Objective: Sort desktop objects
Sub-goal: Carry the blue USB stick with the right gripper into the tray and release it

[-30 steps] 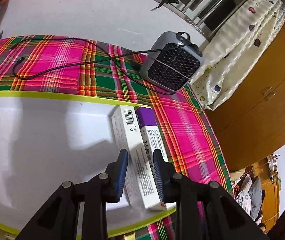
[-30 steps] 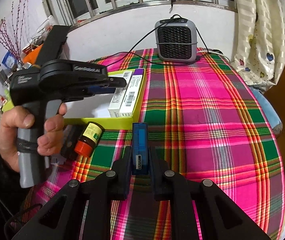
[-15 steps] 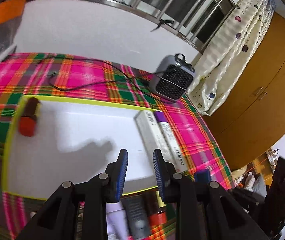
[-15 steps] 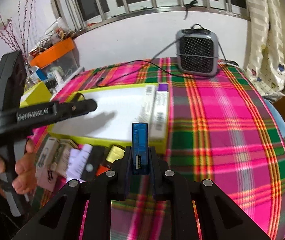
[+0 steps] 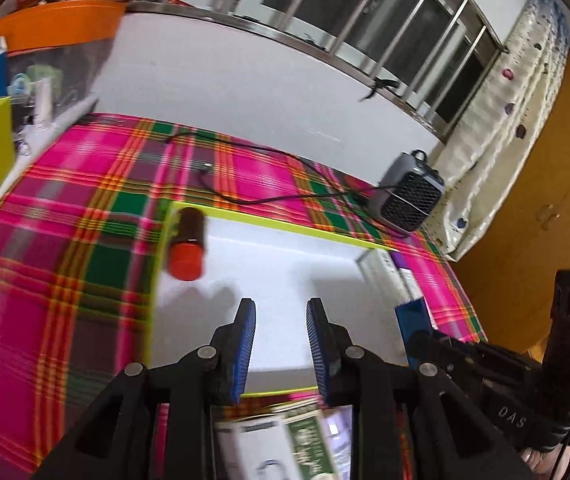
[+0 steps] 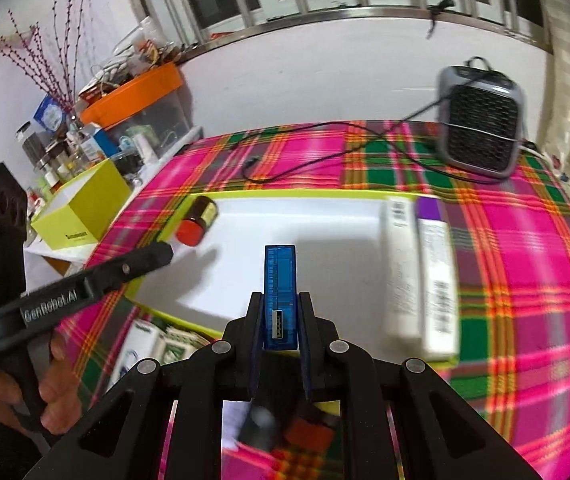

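Right tongs pinch blue USB stick, held upright above near edge of white tray. Left tongs spread, nothing between them, hover over tray's near left part. Brown bottle with red cap lies at tray's far left corner. 2 long boxes lie side by side along tray's right edge. Tray sits on plaid table; small heater at far right.

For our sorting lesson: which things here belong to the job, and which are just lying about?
Job: white tray; blue USB device in right gripper; brown bottle; two boxes; left gripper.
Lying about: fan heater; black cable; orange tub.
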